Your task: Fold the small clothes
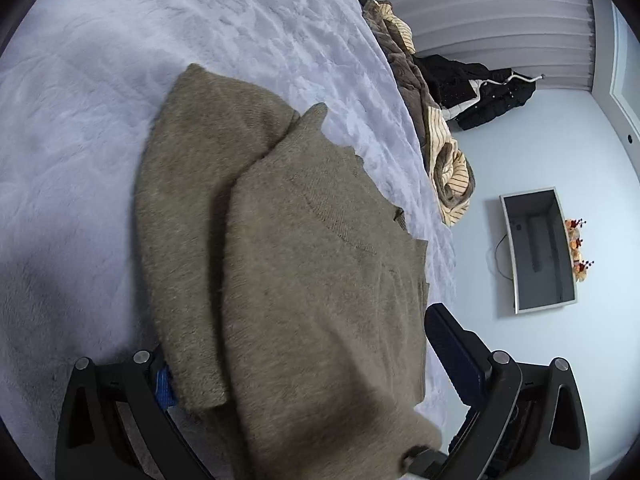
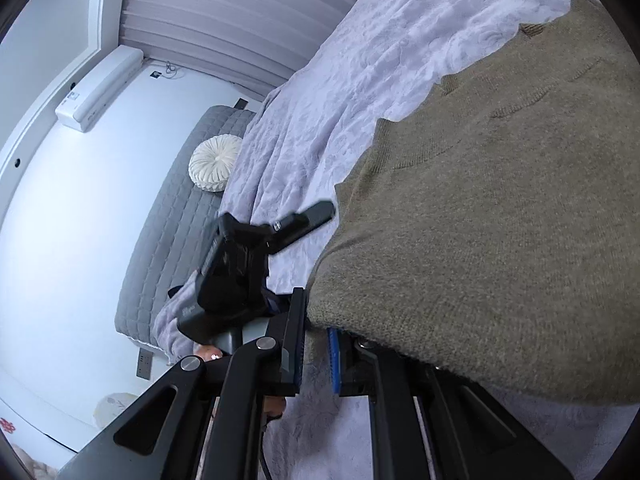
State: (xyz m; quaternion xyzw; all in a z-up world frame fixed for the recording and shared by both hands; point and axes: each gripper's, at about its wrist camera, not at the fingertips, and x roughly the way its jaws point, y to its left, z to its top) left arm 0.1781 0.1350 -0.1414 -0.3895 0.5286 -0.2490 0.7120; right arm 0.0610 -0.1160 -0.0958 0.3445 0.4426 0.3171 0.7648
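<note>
The right gripper is clenched on the near edge of the olive sweater, its two fingers drawn close together with the knit hem pinched between the blue pads. The left gripper is released, its fingers spread wide on either side of the sweater, which passes between them without being pressed. In the right wrist view the left gripper shows just left of the sweater's edge, above the bedspread. The sweater lies on the pale lavender bedspread, its body doubled over so that one layer rests on another. At the far edge of the bed sits a heap of other clothes, brown, striped cream and black.
</note>
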